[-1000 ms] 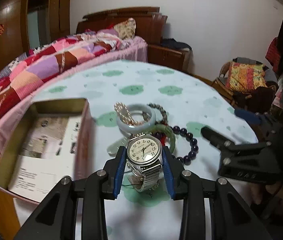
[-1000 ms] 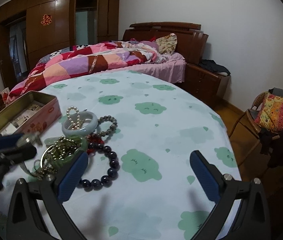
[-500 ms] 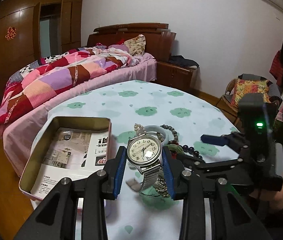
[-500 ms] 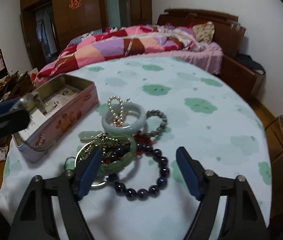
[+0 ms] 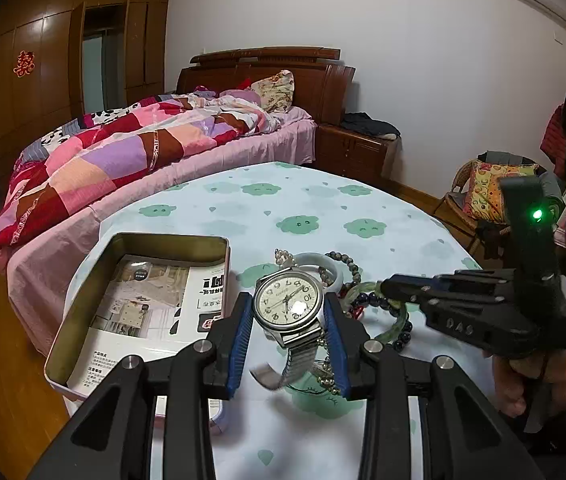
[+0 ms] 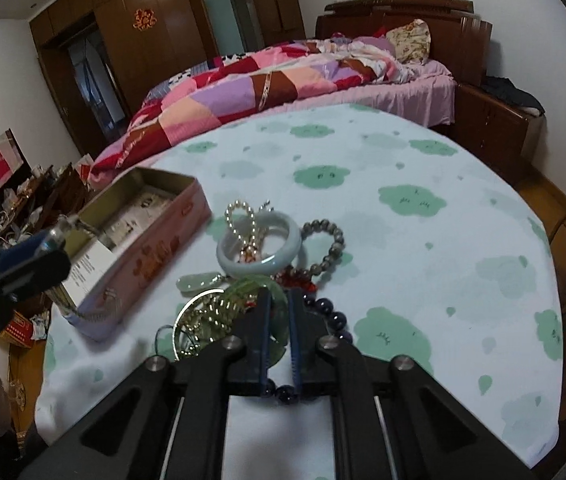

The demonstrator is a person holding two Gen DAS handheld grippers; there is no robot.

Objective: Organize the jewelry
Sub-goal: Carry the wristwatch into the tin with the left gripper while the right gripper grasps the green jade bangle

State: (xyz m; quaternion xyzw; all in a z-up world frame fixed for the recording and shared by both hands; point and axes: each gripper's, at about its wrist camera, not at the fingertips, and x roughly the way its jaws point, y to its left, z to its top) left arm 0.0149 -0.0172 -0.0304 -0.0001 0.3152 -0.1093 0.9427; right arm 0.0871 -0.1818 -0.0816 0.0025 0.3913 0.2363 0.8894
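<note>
L tongs (image 5: pixel 288 334) are clenched on a silver wristwatch (image 5: pixel 288 305) by the case, blue pads either side of the dial, metal band dangling below, lifted clear of the surface (image 5: pixel 323 216) w/ its green-cloud cloth; just left sits an open tin box (image 5: pixel 139 240), printed papers lying inside; R tongs (image 6: pixel 279 320) have come down to a narrow gap, clamped on the green jade bangle (image 6: pixel 279 300) at the near edge of the jewelry heap, dark bead bracelet (image 6: pixel 333 314) passing under the same jaws; behind that lie a pale jade bangle (image 6: pixel 225 258) w/ a pearl strand (image 6: pixel 243 216) looped across it, a grey bead bracelet (image 6: pixel 333 244), a pale green pendant (image 6: pixel 193 283) and a tangle of gold chain (image 6: pixel 203 314); a bed w/ patchwork quilt (image 6: pixel 243 88) stands beyond.
</note>
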